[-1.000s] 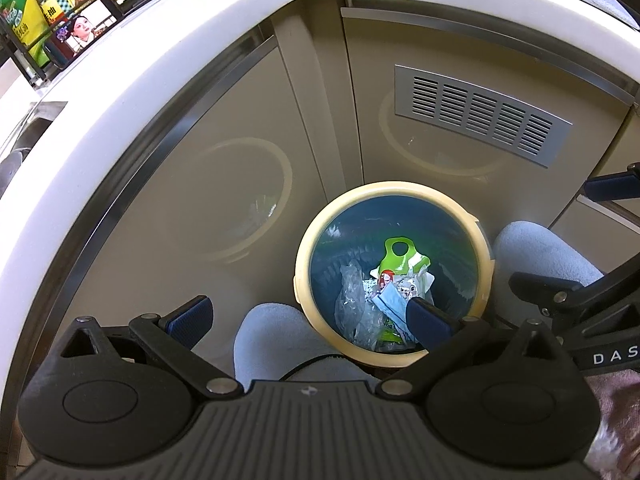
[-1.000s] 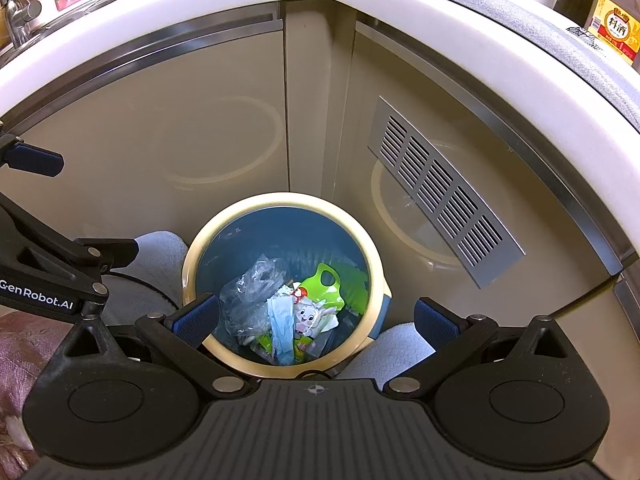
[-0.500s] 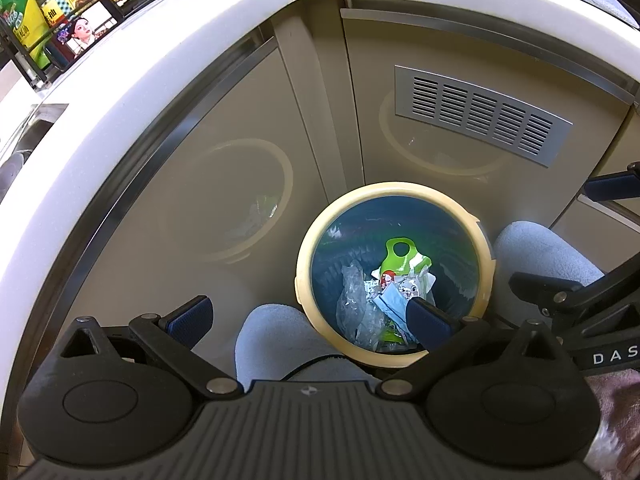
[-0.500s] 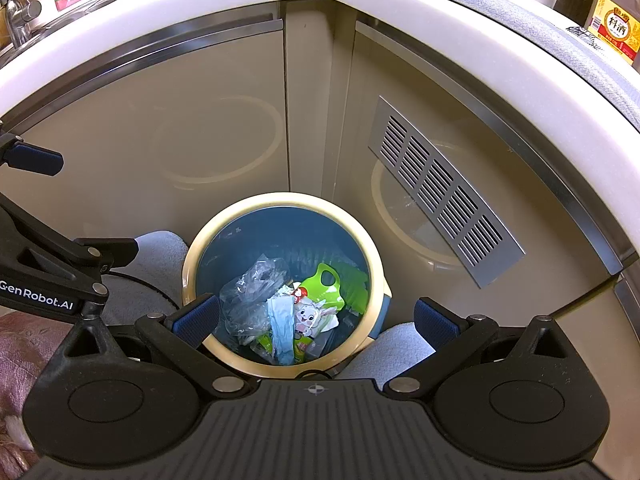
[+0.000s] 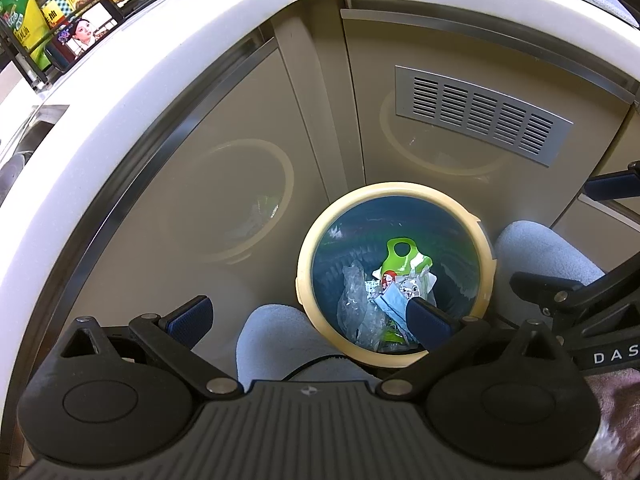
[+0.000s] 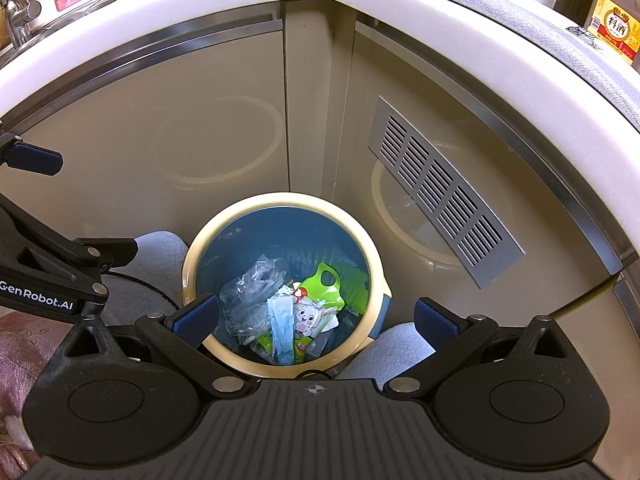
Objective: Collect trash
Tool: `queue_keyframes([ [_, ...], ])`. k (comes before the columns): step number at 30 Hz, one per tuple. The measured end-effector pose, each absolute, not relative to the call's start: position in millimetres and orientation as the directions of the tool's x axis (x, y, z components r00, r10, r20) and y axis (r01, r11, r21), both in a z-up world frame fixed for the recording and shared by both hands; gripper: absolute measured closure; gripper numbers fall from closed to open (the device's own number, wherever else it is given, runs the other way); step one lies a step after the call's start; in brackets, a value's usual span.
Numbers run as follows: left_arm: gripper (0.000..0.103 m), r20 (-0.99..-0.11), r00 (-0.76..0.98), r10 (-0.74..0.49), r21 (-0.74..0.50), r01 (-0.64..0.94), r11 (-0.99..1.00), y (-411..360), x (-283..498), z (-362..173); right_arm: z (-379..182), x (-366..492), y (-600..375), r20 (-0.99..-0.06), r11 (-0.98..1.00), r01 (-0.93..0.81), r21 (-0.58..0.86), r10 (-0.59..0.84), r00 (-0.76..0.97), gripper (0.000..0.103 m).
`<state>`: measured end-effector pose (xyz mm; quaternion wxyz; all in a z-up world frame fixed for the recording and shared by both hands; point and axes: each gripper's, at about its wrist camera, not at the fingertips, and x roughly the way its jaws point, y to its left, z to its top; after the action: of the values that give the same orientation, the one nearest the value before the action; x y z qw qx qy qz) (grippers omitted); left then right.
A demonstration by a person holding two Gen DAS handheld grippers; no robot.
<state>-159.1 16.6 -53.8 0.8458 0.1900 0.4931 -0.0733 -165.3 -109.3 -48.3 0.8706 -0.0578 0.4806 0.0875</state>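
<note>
1. Presently, nearest the cameras: left gripper (image 5: 308,316) and right gripper (image 6: 316,316), both with jaws spread wide and nothing between the pads. Count: two grippers, both empty.

2. Just beyond them, two pale-blue slippered feet (image 6: 160,256), one on either side of the bin, resting against its wall. Count: two.

3. Between the feet, one round bin (image 6: 376,276), cream rim, blue inside, standing on the floor in the inner corner where two cabinet faces meet.

4. The task's thing, the trash, lies at the bottom of the bin:
   - one crumpled clear plastic bag (image 6: 252,296), towards the left wall;
   - one blue face mask (image 6: 282,328), near the near rim;
   - one green pouch (image 6: 324,288) with a cut-out handle, towards the far side;
   - one wrapper with a cartoon rabbit (image 6: 306,316), centre;
   - smaller scraps beneath; too tangled to count.

5. Judgement on progress: collection looks late-stage or finished. Several items are already binned, neither gripper carries anything, and no loose trash shows on the visible floor. Whether anything is left on the worktop cannot be told; only its edge is in view.

6. Farthest: one slatted metal vent (image 6: 440,196) on the right-hand cabinet face; bottles (image 5: 24,20) on the worktop (image 5: 160,60) above.
</note>
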Motion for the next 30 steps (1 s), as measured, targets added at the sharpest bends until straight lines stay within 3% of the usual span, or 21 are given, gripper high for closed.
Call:
queue_keyframes([
  [30, 0.0, -0.859, 0.508, 0.069, 0.257, 0.31, 0.915, 14.8, -159.2, -52.9, -48.8, -166.3, -109.4, -0.846, 0.978, -0.208, -0.018, 0.096, 0.525, 0.0],
])
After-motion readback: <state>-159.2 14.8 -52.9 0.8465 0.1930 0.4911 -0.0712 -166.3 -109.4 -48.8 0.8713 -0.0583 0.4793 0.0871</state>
